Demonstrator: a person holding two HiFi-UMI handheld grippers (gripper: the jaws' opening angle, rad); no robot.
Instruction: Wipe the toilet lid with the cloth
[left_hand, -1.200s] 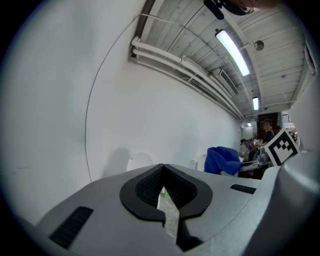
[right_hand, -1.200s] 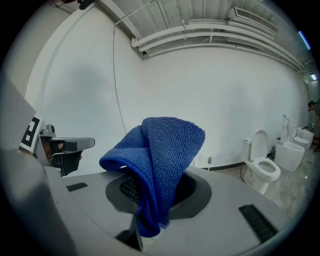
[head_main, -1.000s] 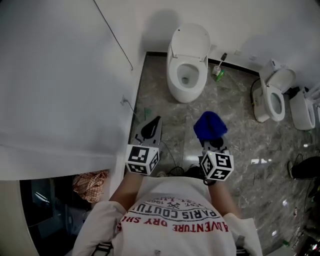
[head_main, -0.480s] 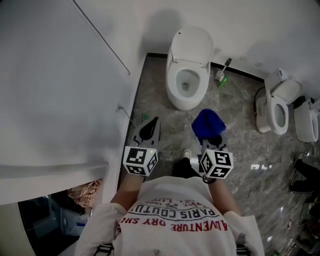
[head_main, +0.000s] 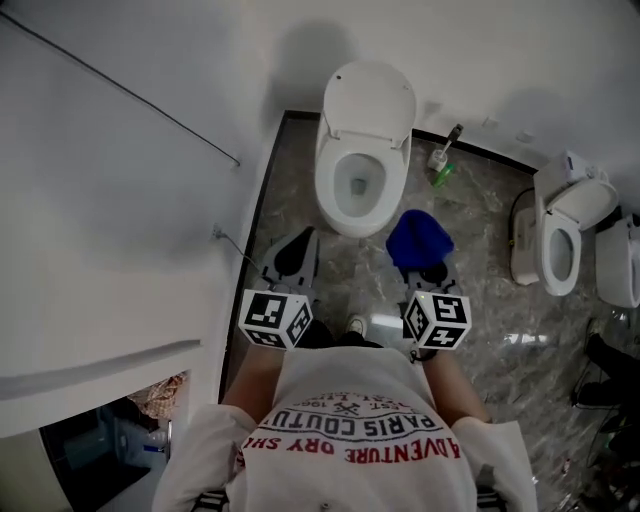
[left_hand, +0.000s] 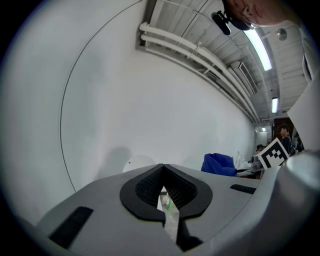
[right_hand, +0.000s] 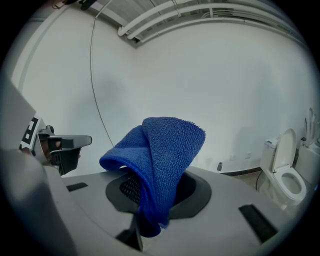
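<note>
A white toilet (head_main: 358, 176) stands against the far wall with its lid (head_main: 370, 99) raised upright above the open bowl. My right gripper (head_main: 424, 266) is shut on a blue cloth (head_main: 420, 239), held in the air just right of the bowl's front; in the right gripper view the cloth (right_hand: 161, 159) stands up folded out of the jaws. My left gripper (head_main: 296, 250) is shut and holds nothing, and it hangs left of the bowl's front. The left gripper view faces the white wall, with the blue cloth (left_hand: 219, 163) to its right.
A white partition wall (head_main: 120, 190) runs along the left with a thin cable (head_main: 232, 251) at its foot. A toilet brush (head_main: 441, 155) stands right of the toilet. A second toilet (head_main: 563, 238) stands at the right, its lid up. The floor is grey marble.
The person has stepped toward the toilet, which now lies nearer both grippers. The grippers keep the same pose, and the cloth stays in the right one.
</note>
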